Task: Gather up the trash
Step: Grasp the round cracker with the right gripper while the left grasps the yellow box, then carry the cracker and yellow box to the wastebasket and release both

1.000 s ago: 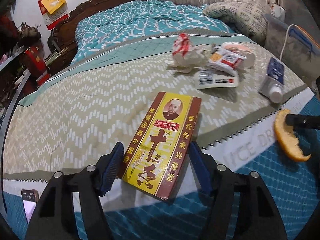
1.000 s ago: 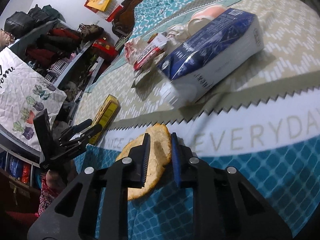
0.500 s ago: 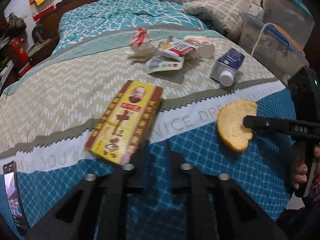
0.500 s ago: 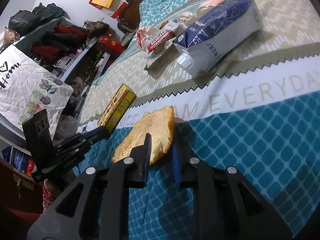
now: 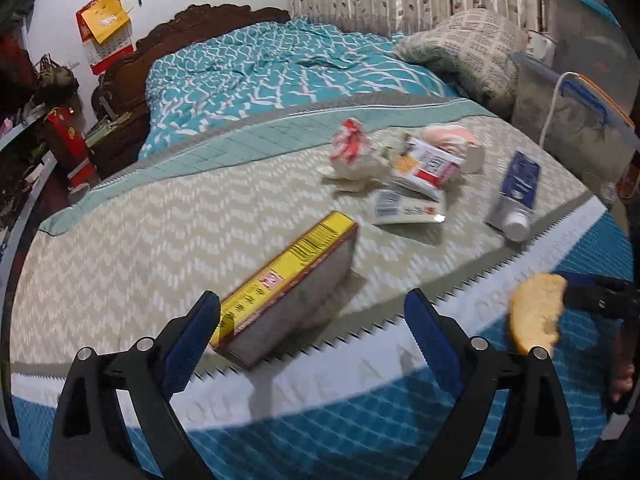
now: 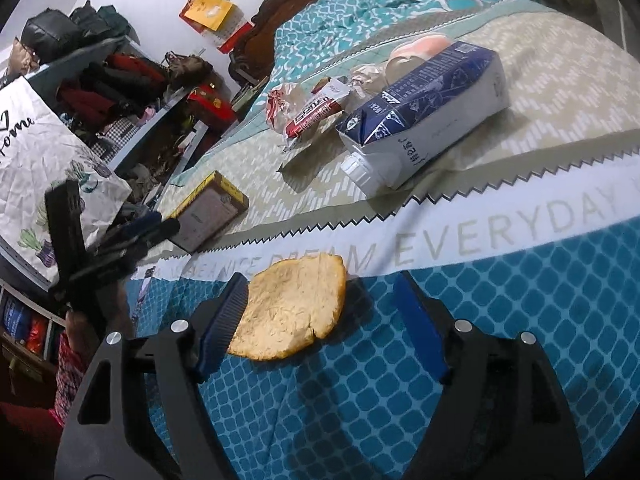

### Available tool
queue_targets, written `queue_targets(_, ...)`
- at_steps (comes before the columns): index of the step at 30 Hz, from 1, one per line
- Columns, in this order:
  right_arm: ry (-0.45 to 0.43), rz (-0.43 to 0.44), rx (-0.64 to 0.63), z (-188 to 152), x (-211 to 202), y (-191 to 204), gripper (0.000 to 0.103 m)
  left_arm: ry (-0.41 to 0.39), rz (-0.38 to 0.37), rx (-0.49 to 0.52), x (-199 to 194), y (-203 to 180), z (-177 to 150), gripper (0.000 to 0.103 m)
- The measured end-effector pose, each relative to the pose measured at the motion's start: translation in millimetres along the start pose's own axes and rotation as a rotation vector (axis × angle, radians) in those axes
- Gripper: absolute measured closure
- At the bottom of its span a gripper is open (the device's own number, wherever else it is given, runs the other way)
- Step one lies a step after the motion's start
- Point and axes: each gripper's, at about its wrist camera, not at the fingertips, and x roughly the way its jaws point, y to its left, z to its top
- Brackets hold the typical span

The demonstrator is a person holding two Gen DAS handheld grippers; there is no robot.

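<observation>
both tongs, left gripper (image 5: pixel 312 332) and right gripper (image 6: pixel 320 316), have just been opening wide, gripping nothing. the orange peel (image 6: pixel 290 312) looks light and bendy, so pinch its edge; the yellow box (image 5: pixel 288 288) seems stiff, so take its narrow sides.

yellow box (image 5: pixel 288 288) motion-blurred, its print unreadable, peach cup (image 6: pixel 416 50) half hidden behind milk carton (image 6: pixel 432 120)

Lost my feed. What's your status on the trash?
Both hand-held grippers, left and right, just opened. Yellow box and peel lie unheld on bed. Nothing blocking.
</observation>
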Motion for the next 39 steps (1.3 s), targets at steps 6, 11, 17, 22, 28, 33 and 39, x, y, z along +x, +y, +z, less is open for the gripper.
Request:
queue_targets(6,0.004,-0.017,-0.036,-1.2,6.0,8.5,0.027,0.052,0.046,0.021,32.5,24.3,6.3,0.014)
queue_targets(11,0.007,-0.022,-0.052,-0.9,9.6,11.8,0.028,0.106,-0.035,0.040,55.9,32.2,8.0,0.037)
queue_targets(17,0.124,0.040,-0.038,-0.9,29.2,14.1,0.090,0.122,-0.071,0.033,47.4,14.8,-1.0,0.082)
queue_targets(22,0.102,0.103,0.035,-1.1,20.5,2.3,0.095,0.107,-0.213,-0.033,20.8,-14.6,-13.5,0.082)
queue_targets(28,0.003,0.089,0.138,-2.5,-19.0,-37.3,0.095,0.105,-0.365,0.028,3.1,-87.9,-9.5,0.082)
queue_targets(33,-0.116,0.030,0.211,-9.8,-78.5,-84.2,0.095,0.131,-0.448,0.159,5.9,-169.1,9.3,0.082)
queue_targets(39,-0.284,-0.081,0.317,-28.8,-169.3,-149.5,0.095,0.154,-0.552,0.341,13.9,-280.2,41.6,0.082)
